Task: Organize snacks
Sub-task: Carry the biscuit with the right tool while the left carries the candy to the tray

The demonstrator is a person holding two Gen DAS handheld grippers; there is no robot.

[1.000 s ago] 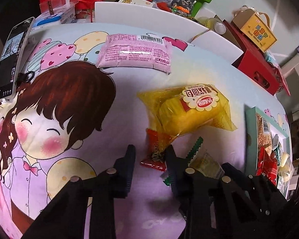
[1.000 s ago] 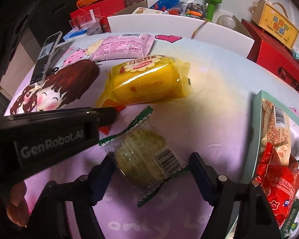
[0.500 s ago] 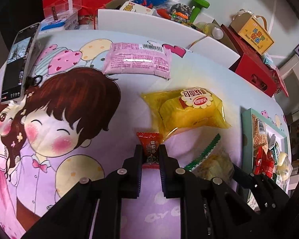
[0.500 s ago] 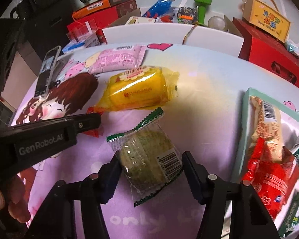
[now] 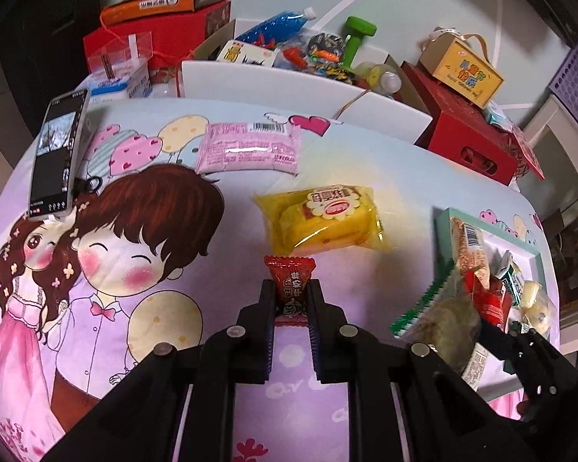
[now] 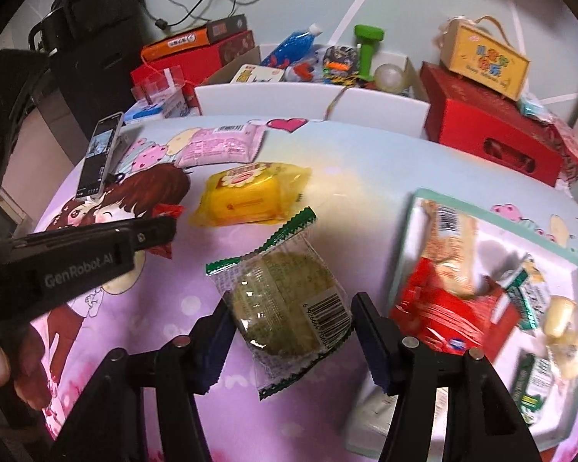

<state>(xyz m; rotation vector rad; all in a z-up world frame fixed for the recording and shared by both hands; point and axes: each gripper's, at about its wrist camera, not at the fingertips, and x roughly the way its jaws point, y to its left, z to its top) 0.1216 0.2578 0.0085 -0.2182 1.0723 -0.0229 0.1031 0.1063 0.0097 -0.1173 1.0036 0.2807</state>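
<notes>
The left gripper (image 5: pixel 292 300) is clamped on a small red candy packet (image 5: pixel 291 288), held above a cartoon-printed tablecloth (image 5: pixel 135 269). The right gripper (image 6: pixel 289 319) grips a green-edged clear cake packet (image 6: pixel 285 300), lifted just left of a mint-rimmed tray (image 6: pixel 408 231) already holding snacks. A yellow bread packet (image 5: pixel 323 223) and a pink packet (image 5: pixel 248 148) lie on the cloth beyond

This looks like a room in a home. The bench (image 5: pixel 366 161) is covered with a cloth printed with cartoon children and balloons. Behind it stand red gift boxes (image 5: pixel 470 138), a yellow carton with a handle (image 5: pixel 466 71), a box of toys (image 5: pixel 308 52) and a phone (image 5: pixel 56 154).
</notes>
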